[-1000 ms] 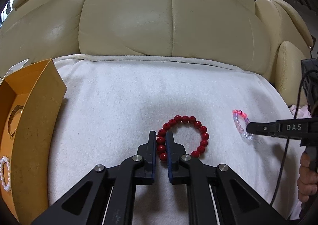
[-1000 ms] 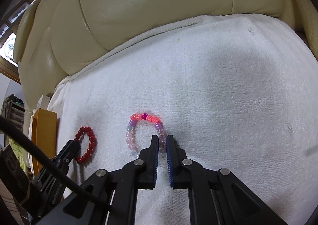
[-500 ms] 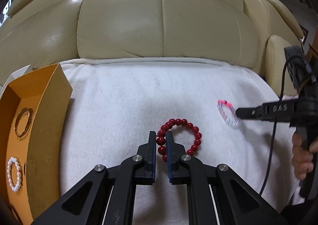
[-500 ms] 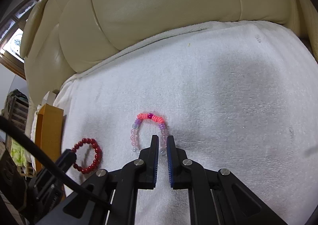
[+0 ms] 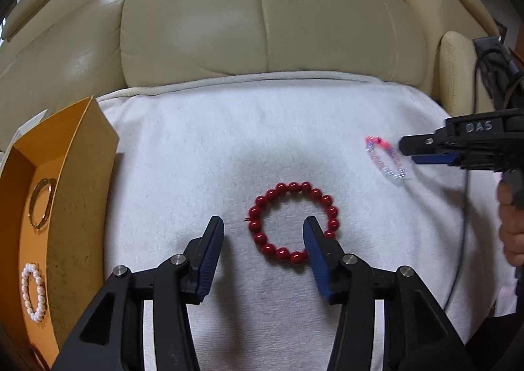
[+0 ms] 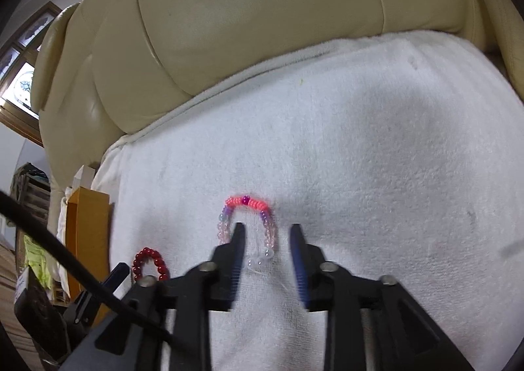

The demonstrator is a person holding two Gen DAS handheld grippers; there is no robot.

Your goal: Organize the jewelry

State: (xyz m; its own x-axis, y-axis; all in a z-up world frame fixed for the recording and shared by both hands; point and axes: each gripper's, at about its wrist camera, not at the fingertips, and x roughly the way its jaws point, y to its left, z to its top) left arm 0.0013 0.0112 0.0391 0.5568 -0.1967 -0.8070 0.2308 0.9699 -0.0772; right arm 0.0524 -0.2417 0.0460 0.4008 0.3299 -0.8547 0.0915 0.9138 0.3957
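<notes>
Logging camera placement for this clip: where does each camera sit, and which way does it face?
Left wrist view: on the left tongs, angled down at the red bead bracelet on the white towel; their opening fingers straddle its left side; a hand shows at right.
Right wrist view: on the right tongs, angled down at the pink bead bracelet, opening over its right strand.
Shared: both bracelets, towel, sofa, orange box.

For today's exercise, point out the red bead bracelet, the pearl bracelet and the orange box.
red bead bracelet [image 5: 322,199]: left wrist view, a bead on its upper right arc.
pearl bracelet [image 5: 24,289]: left wrist view, its left strand.
orange box [image 5: 82,181]: left wrist view, its right wall.
</notes>
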